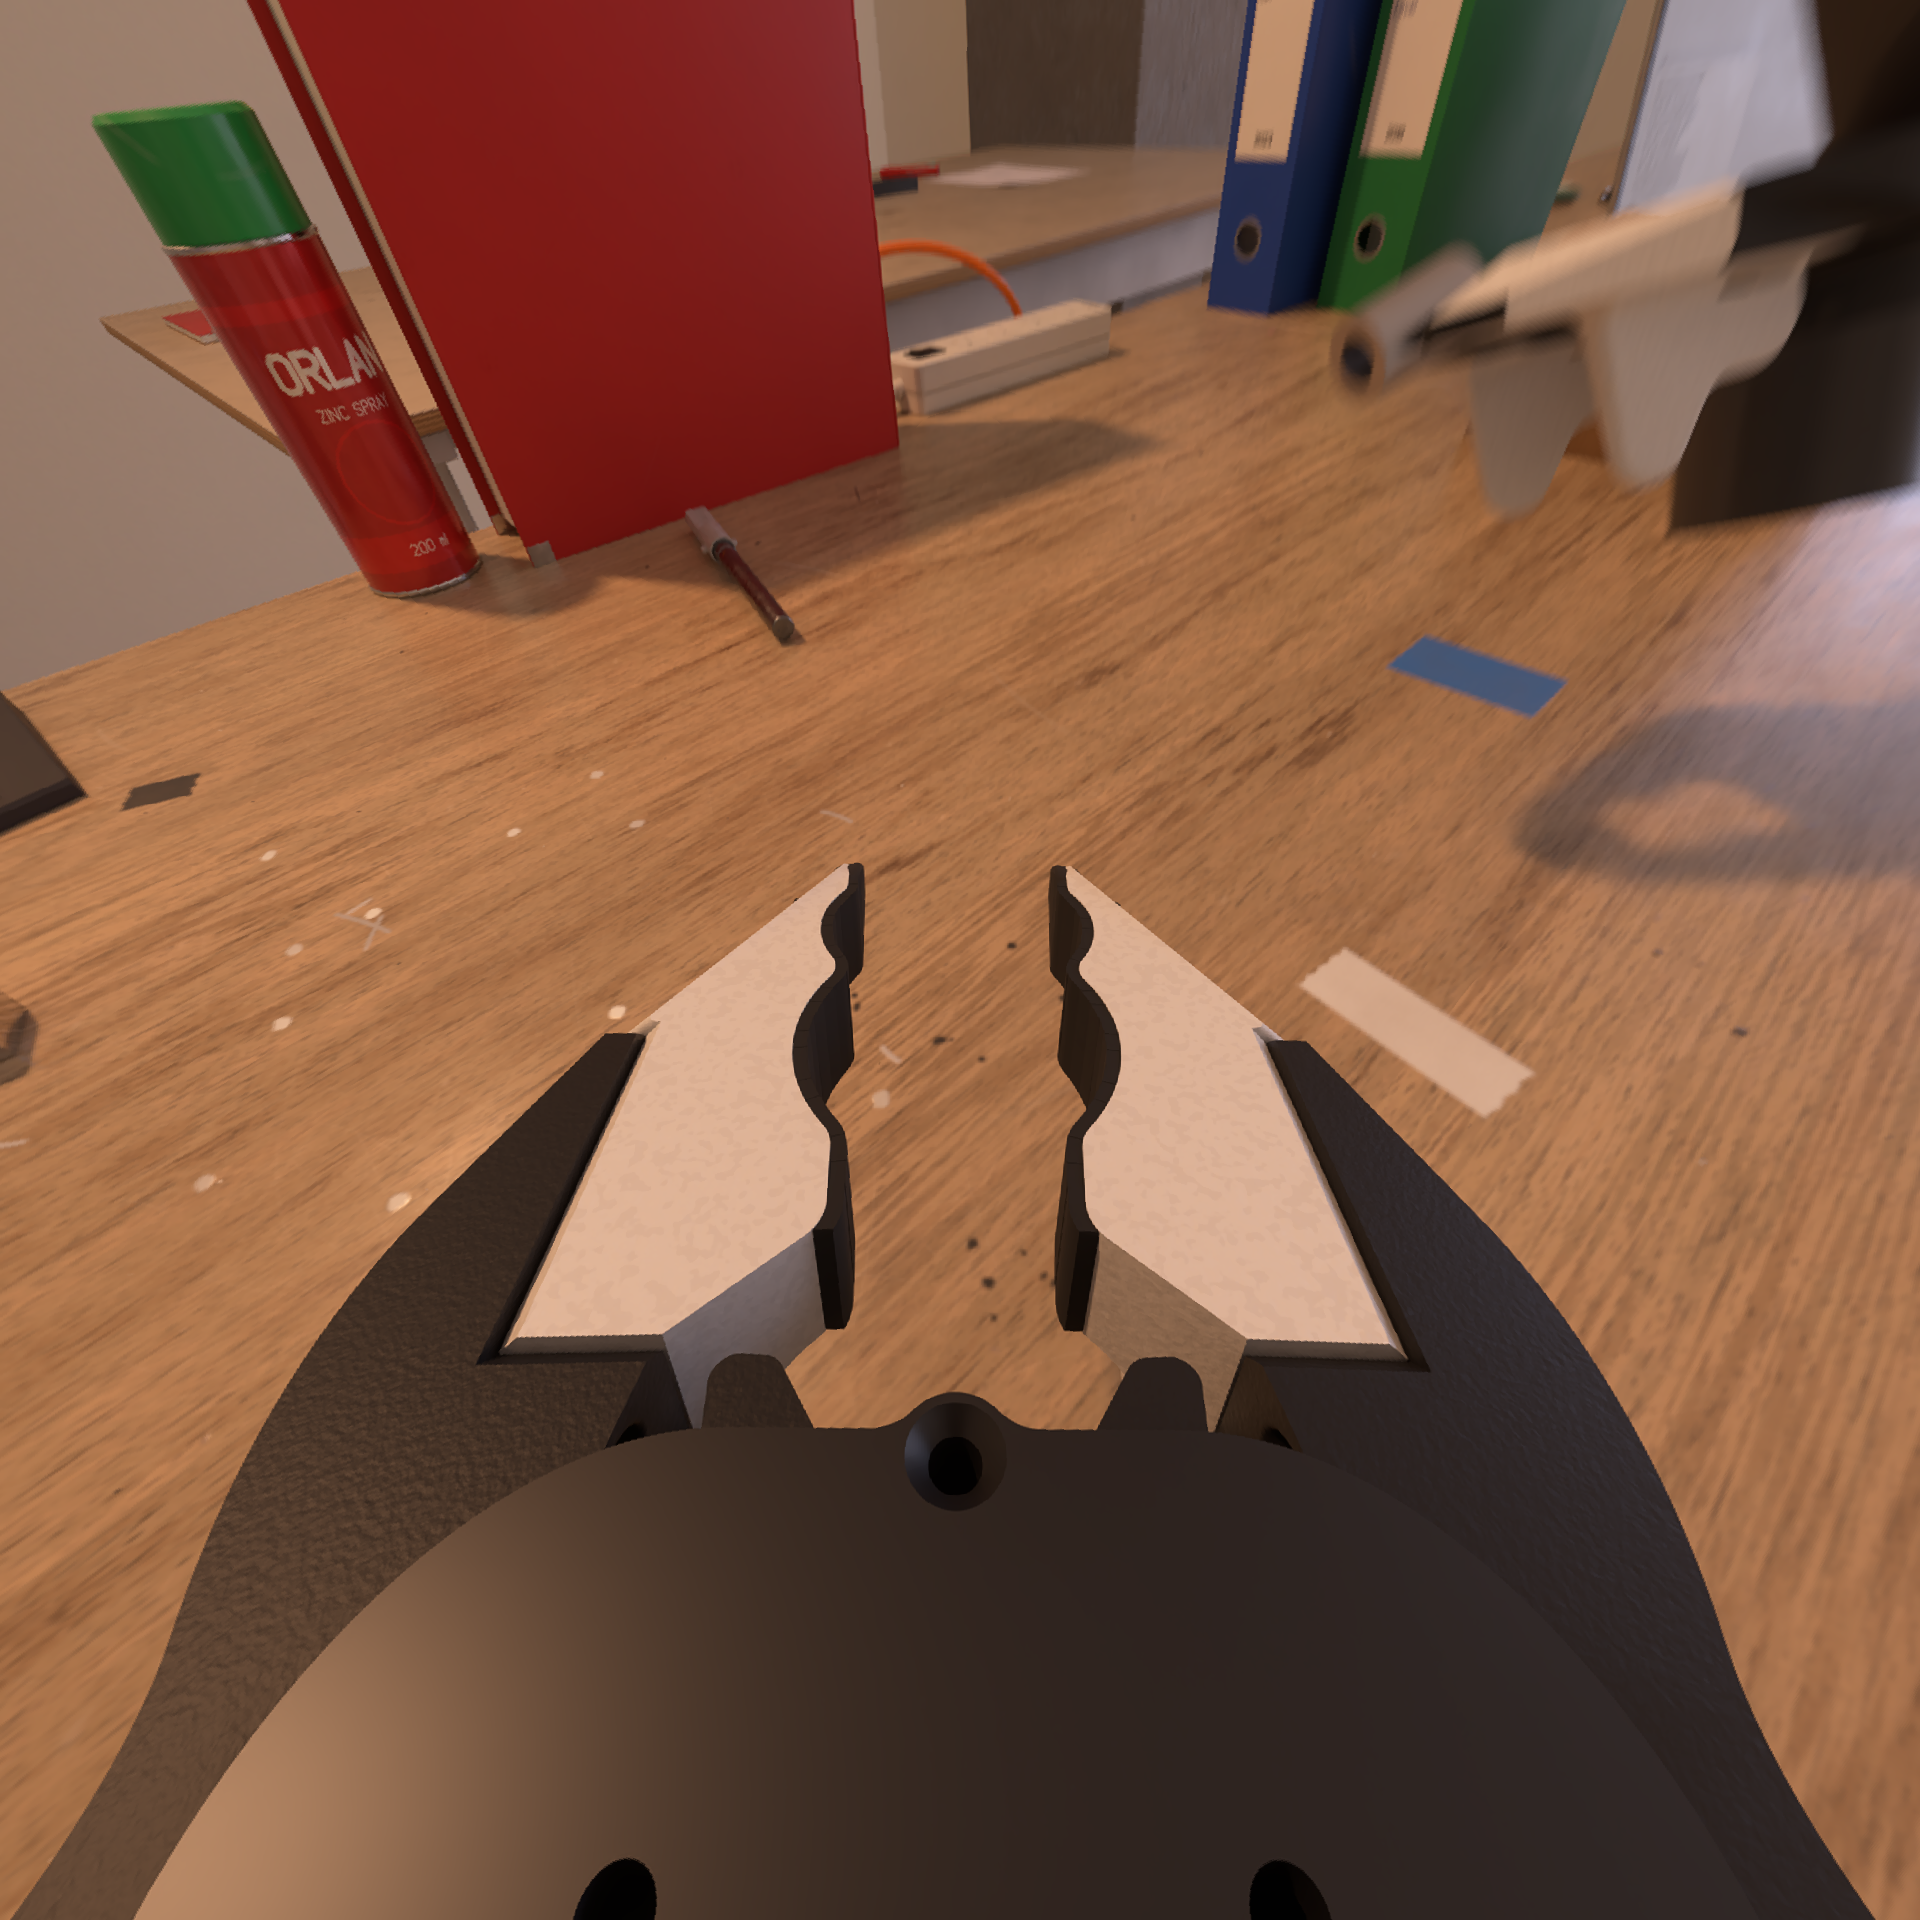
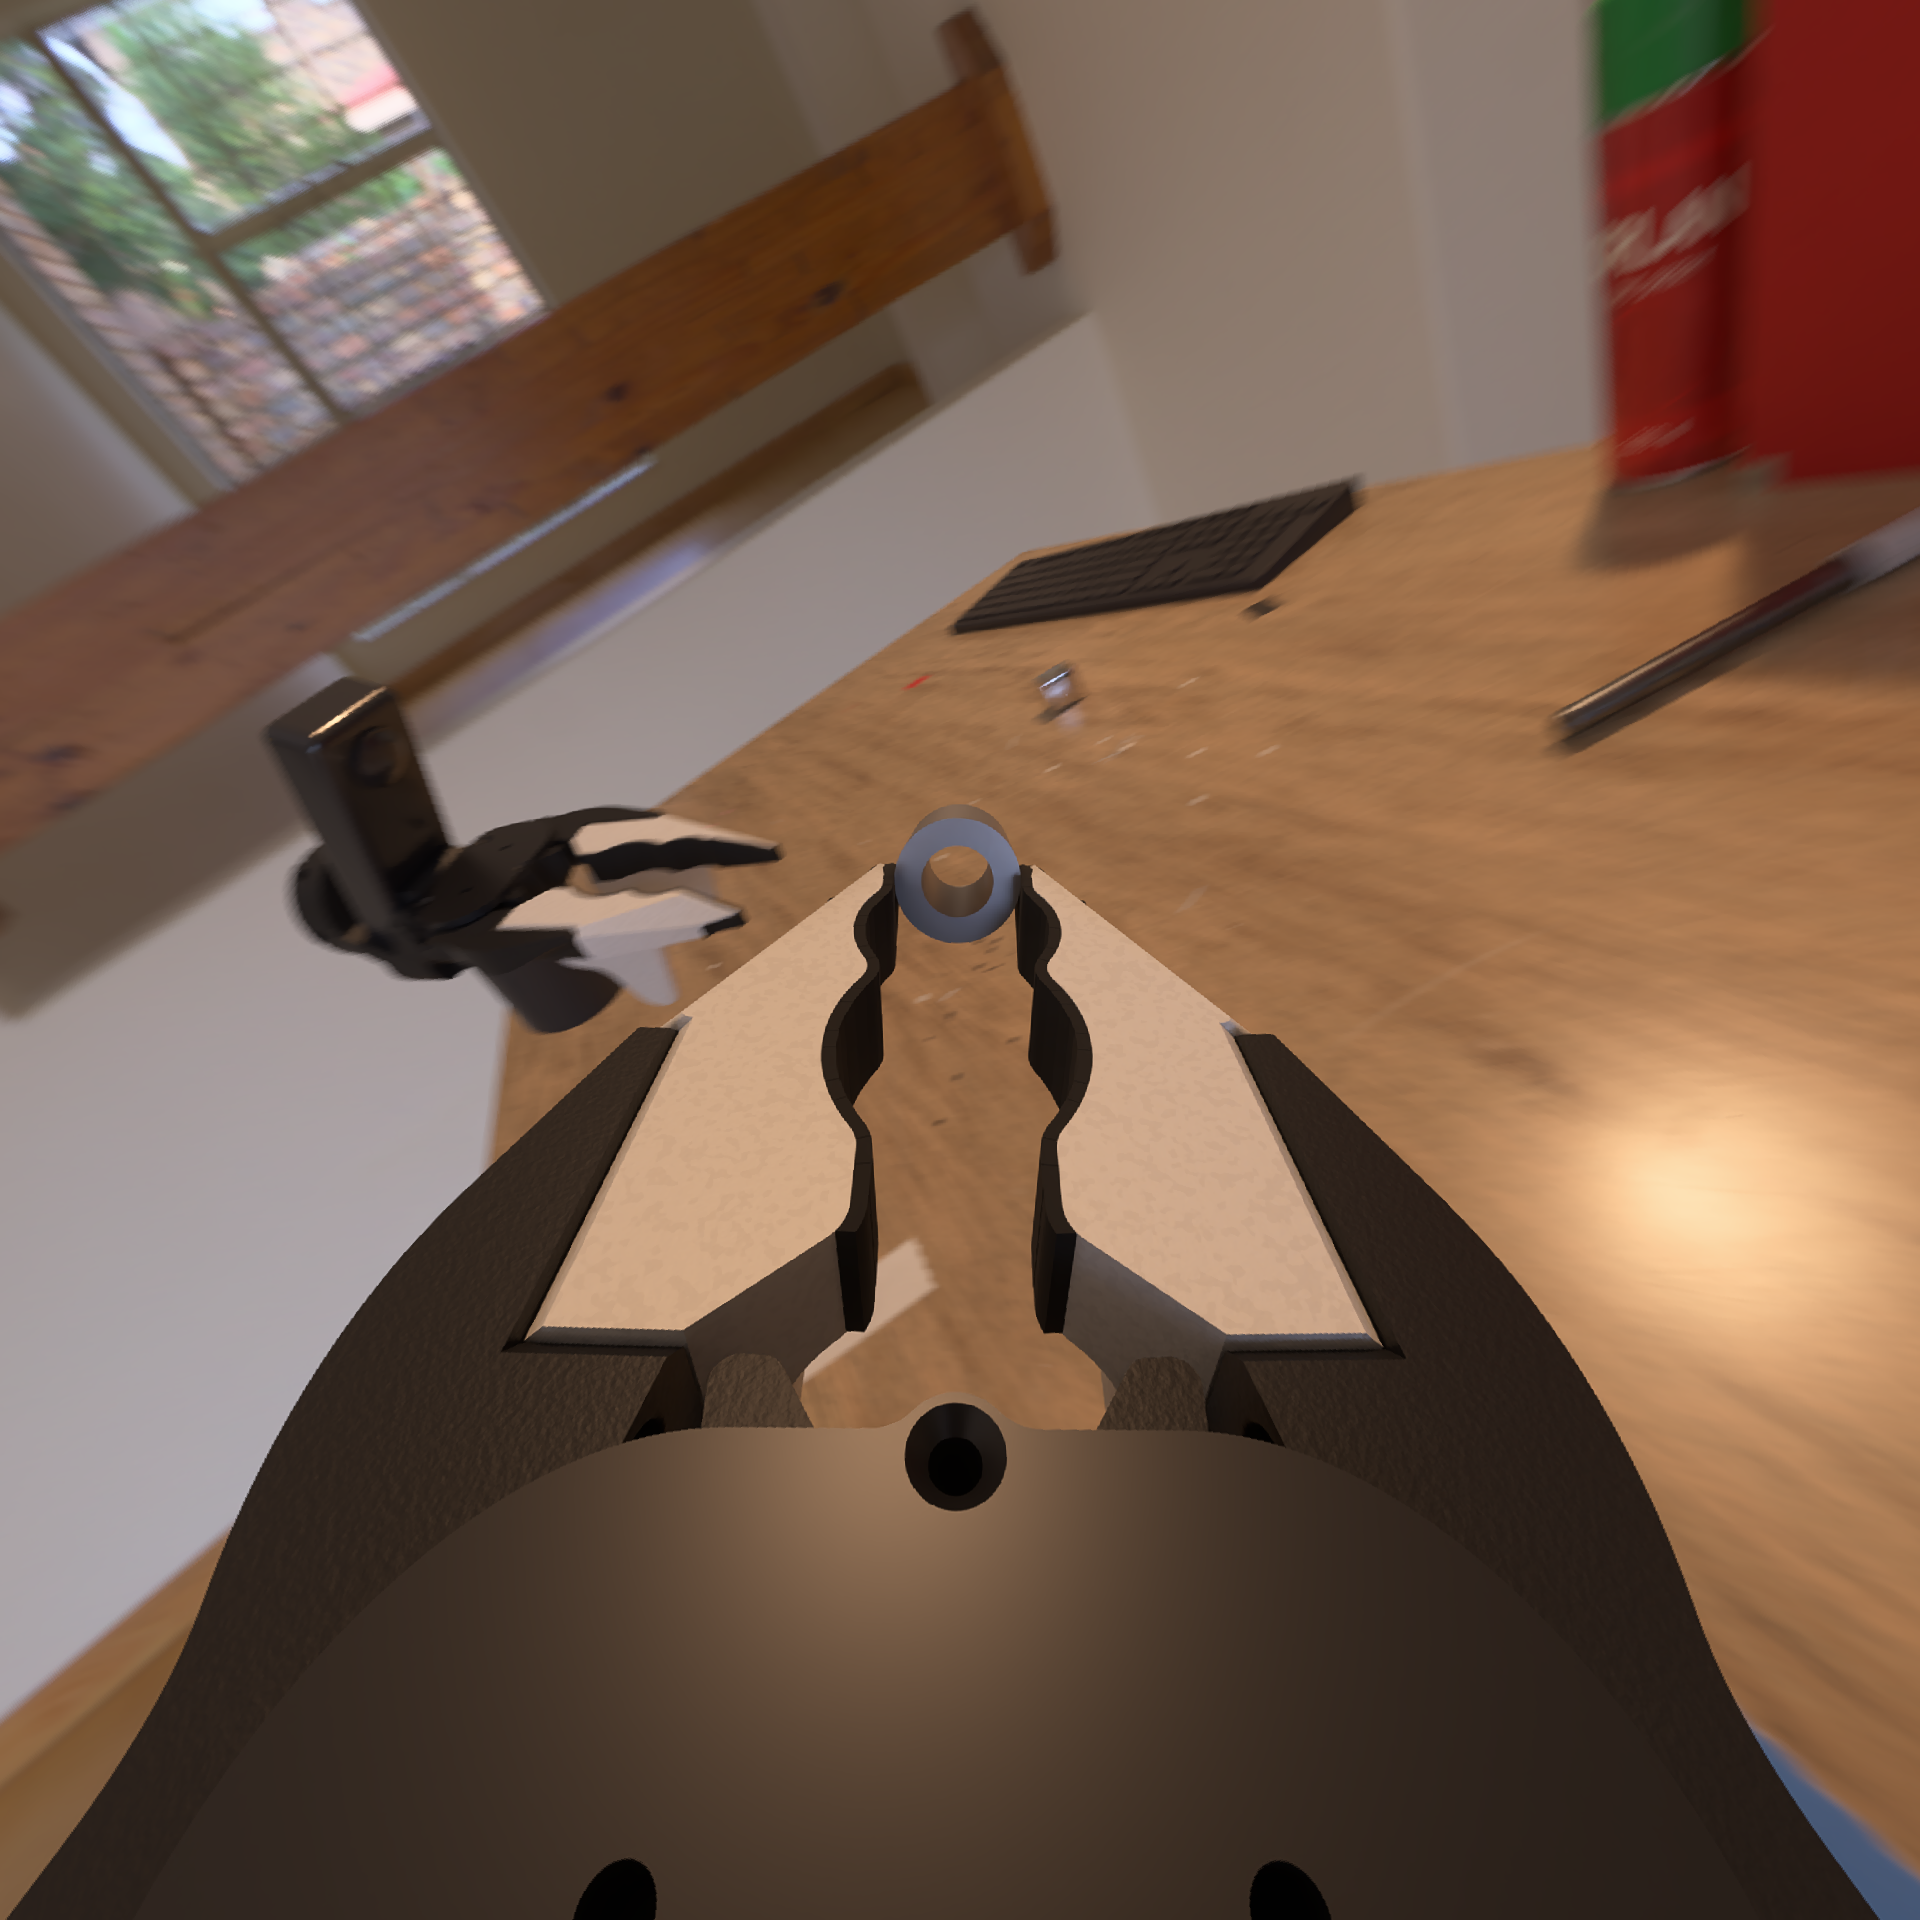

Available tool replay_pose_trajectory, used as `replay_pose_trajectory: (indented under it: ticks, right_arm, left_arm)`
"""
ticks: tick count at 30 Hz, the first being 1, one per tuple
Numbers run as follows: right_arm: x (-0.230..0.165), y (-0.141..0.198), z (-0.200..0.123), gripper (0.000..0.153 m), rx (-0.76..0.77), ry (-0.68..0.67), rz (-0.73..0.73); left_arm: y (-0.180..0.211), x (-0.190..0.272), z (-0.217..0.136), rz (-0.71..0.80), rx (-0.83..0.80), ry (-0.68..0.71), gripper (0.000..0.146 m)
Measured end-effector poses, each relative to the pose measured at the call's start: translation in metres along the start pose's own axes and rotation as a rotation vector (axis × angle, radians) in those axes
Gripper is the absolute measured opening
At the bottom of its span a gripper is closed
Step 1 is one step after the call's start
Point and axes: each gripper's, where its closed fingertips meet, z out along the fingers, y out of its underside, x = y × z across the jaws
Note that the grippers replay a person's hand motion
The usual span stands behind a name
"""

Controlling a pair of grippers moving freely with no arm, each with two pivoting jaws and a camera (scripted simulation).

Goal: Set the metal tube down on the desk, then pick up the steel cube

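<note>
Containers: red spray can [image 1: 312, 364] with green cap stands upright at the far left of the desk [image 1: 1039, 727]; contents not visible. Blue binder [image 1: 1288, 156] and green binder [image 1: 1434, 145] stand side by side at the far right, spines outward, contents hidden. A red board [image 1: 623, 260] leans just beside the can.

Right gripper [image 2: 954, 878]: fingers clenched on the metal tube [image 2: 956, 875], pinched at the very tips. Tube is a short grey cylinder with thick wall and round bore, its open end facing the camera. It is held above the desk, not resting on it.

Left gripper [image 1: 956, 878]: fingers released, a gap of bare desk showing between them, nothing held. The inner faces are dark and wavy, the outer faces pale and speckled.

Right wrist view only: the steel cube [image 2: 1056, 688], small and shiny, lies on the desk beyond the tube, well apart from both grippers, near a flat black keyboard [image 2: 1153, 566]. Window and wooden beam in the background. Left gripper appears off to the left, beside the desk edge.

Left wrist view only: white power strip [image 1: 997, 358] with orange cable, blue tape patch [image 1: 1475, 675], white tape strip [image 1: 1413, 1029], white specks and dark spots on the wood grain. Right gripper with tube appears blurred at upper right.

Both views: thin dark-red rod [image 1: 743, 577] with metal ends lying flat on the desk near the board.
</note>
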Motion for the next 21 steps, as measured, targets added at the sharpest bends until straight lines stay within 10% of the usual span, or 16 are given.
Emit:
replay_pose_trajectory:
  ticks: [8, 14, 21]
  right_arm:
    - [0.182, -0.101, -0.097, 0.022, -0.192, 0.682, -0.185]
    - [0.336, -0.074, -0.072, 0.022, -0.644, 0.78, 0.084]
    - [0.384, -0.046, -0.077, 0.023, -0.9, 0.936, 0.155]
  left_arm:
    - [0.0, 0.011, 0.002, 0.028, -0.012, 0.041, 0.037]
    - [0.002, 0.007, 0.002, -0.007, -0.036, 0.045, 0.037]
    - [0.007, 0.006, -0.007, 0.019, -0.05, 0.024, 0.039]
